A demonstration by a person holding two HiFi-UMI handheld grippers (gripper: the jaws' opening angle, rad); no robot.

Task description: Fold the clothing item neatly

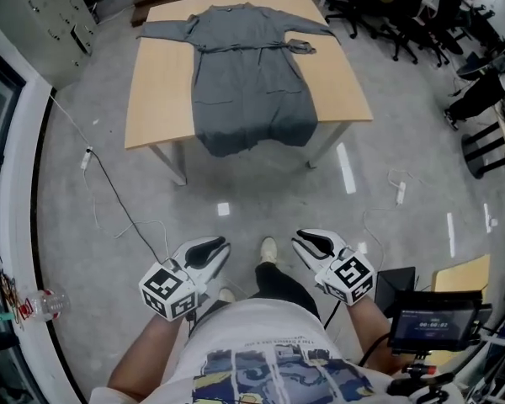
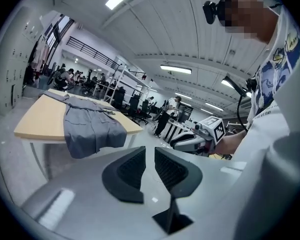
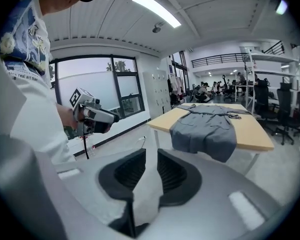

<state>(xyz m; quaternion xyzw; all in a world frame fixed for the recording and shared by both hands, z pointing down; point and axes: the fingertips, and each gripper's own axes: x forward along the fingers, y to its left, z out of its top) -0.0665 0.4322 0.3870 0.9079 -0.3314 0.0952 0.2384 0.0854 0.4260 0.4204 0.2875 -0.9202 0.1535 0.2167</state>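
Left tongs (image 1: 209, 249) and right tongs (image 1: 311, 242) were held low in front of the person, well apart from the table (image 1: 160, 99). Each pair was slightly open, its ribbed black pads parted by a narrow slit with nothing between them. Their bodies were smooth white moulded shells, each carrying a cube with square markers.

A grey garment (image 1: 248, 74) of thin, matte woven cloth lay flat and face up along the middle of the pale wood tabletop. Its collar was at the far edge and its long sleeves spread toward the two far corners. A narrow belt (image 1: 236, 47) crossed the waist, bunched into a knot near the right edge. The rounded hem drooped over the near edge in soft folds. Two faint squares on the skirt were perhaps patch pockets.
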